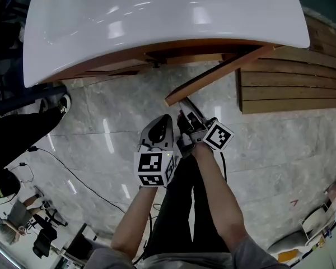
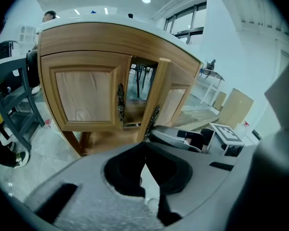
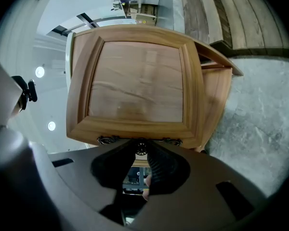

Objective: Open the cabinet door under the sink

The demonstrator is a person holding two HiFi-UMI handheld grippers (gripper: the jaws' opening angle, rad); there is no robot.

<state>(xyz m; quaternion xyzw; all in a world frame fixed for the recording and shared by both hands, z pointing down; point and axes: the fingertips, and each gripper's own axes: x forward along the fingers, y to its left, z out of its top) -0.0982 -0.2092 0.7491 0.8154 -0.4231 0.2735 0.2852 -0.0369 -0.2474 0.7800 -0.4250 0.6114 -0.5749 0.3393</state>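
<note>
So, from the head view: the white sink (image 1: 73, 32) sat along the top, and under it the cabinet door (image 1: 213, 77) stood well out from the cabinet, angled over the pale marble floor (image 1: 101, 111). The right gripper (image 1: 185, 109) reached up to the free end of that door. The left gripper (image 1: 163, 122) sat just beside it, a bit lower, touching nothing. Some wooden slats (image 1: 291, 77) lay off to the right.

Over in the left gripper view, the left gripper (image 2: 144, 153) had its jaws pressed together at the tips with nothing between them. Past them, the left-hand door (image 2: 84, 95) was flush with the cabinet frame, while the cabinet door (image 2: 156, 100) next to it stood ajar with a dark gap showing between the two. The right gripper (image 2: 183, 137) was down by the ajar door's lower edge.

And in the right gripper view, the door panel (image 3: 137, 81) pretty much filled the frame. The right gripper (image 3: 141, 153) had its jaws pinched on the ornate metal handle (image 3: 140, 142) at the door's edge, with the little round knob right between the tips.
</note>
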